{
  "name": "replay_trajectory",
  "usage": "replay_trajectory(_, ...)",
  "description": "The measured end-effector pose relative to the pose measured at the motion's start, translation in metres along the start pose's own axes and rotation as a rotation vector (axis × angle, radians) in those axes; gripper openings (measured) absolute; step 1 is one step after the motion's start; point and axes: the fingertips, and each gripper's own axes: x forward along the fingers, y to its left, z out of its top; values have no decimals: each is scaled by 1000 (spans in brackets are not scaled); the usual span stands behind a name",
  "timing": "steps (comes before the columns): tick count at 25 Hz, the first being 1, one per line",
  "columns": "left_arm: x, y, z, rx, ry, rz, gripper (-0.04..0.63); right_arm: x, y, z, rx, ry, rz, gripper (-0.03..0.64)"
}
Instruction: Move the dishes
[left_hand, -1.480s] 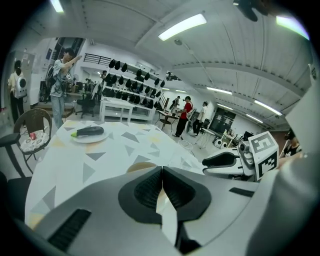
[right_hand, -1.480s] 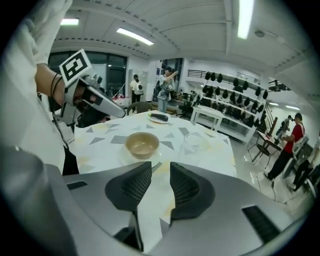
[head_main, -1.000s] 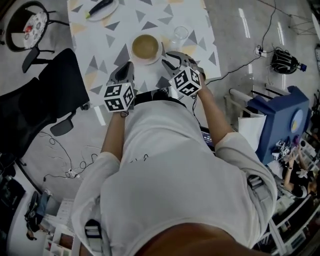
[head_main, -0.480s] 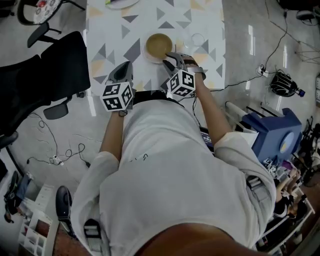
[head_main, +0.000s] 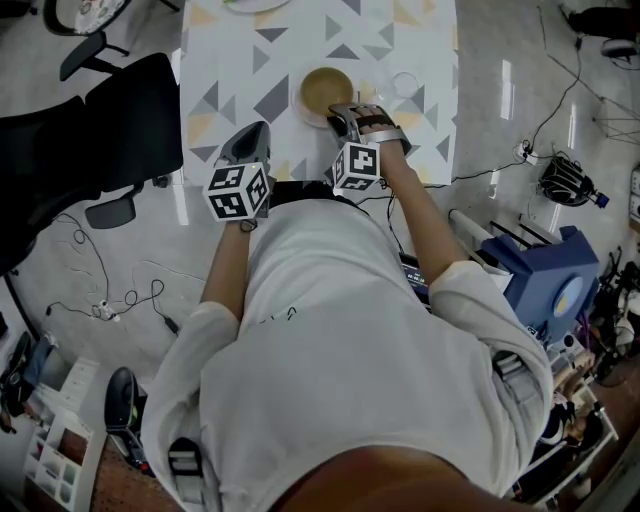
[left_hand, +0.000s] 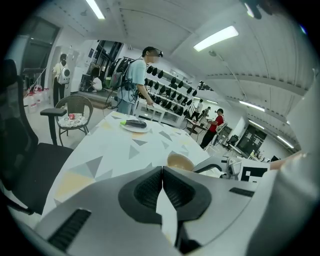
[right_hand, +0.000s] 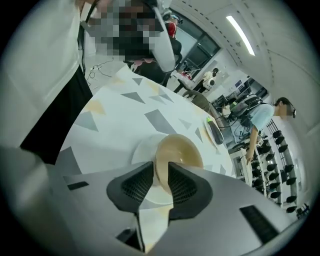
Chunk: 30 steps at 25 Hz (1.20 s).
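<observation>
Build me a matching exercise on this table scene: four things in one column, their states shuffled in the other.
Things:
1. left gripper
2. right gripper
3. tan bowl
4. far plate

States:
A. sits on a white plate
B. jaws together, nothing between them
C. carries a dark vegetable
D. jaws astride a bowl's rim

Pairs: 1-B, 2-D, 3-A, 4-C.
The right gripper's jaws have just been closing and now pinch that rim.
</observation>
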Motion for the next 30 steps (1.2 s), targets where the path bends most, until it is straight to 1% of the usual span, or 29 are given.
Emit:
replay_trajectory(3, -1, 2, -2, -3, 5, 4, 21, 2, 4, 0, -40, 16, -2, 17)
replay_trajectory(13, 3, -9, 3, 24, 2, -20, 21, -8, 0, 12, 22, -33, -1, 8)
replay_trajectory(20, 5, -12, 12, 41, -15, -30, 21, -29, -20, 21, 73, -68, -40, 8)
replay_trajectory(23, 4, -12, 17, 43, -29, -31, 21, -37, -32, 28, 68, -81, -59, 8)
replay_trajectory(26, 1, -10, 23, 45, -46, -25, 21, -41, -42, 36, 81, -106, -71, 8)
replay_trajectory(30, -6, 0, 28, 36, -71, 5, 20, -41, -53, 51, 86, -143, -77, 8)
